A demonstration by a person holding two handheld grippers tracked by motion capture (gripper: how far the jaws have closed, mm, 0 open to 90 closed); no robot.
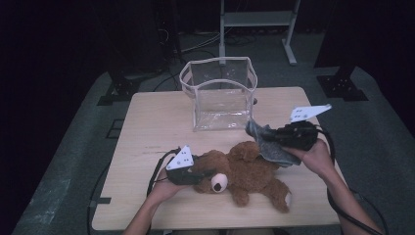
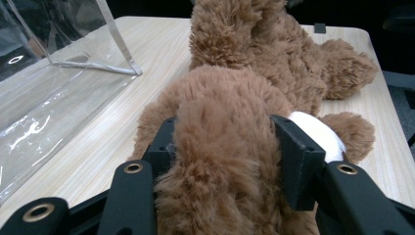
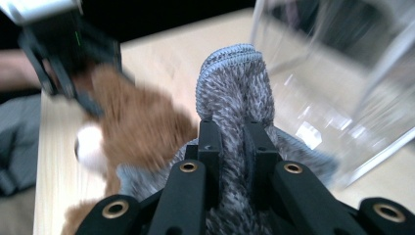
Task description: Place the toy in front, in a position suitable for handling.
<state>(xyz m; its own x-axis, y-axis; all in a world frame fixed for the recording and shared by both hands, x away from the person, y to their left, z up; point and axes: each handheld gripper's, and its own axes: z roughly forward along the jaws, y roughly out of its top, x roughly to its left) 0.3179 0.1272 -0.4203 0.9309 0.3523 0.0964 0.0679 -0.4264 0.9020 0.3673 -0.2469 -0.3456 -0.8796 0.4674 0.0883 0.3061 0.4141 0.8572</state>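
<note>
A brown teddy bear (image 1: 249, 176) lies on its back at the front of the wooden table (image 1: 156, 117), head toward the left. My left gripper (image 1: 205, 174) is shut on the bear's head; in the left gripper view its jaws squeeze the fur (image 2: 227, 142) just beside the white muzzle (image 2: 318, 132). My right gripper (image 1: 268, 136) is raised above the bear's far side and is shut on a fuzzy grey cloth (image 1: 271, 149). The cloth's folded edge (image 3: 232, 83) sticks up past the pinched jaws, and the rest hangs down onto the bear (image 3: 142, 122).
A clear plastic bag with white trim (image 1: 220, 93) stands upright and open-topped at the table's back middle, close behind both grippers (image 2: 49, 98) (image 3: 342, 73). A metal stand (image 1: 254, 19) and cables are on the dark floor beyond the table.
</note>
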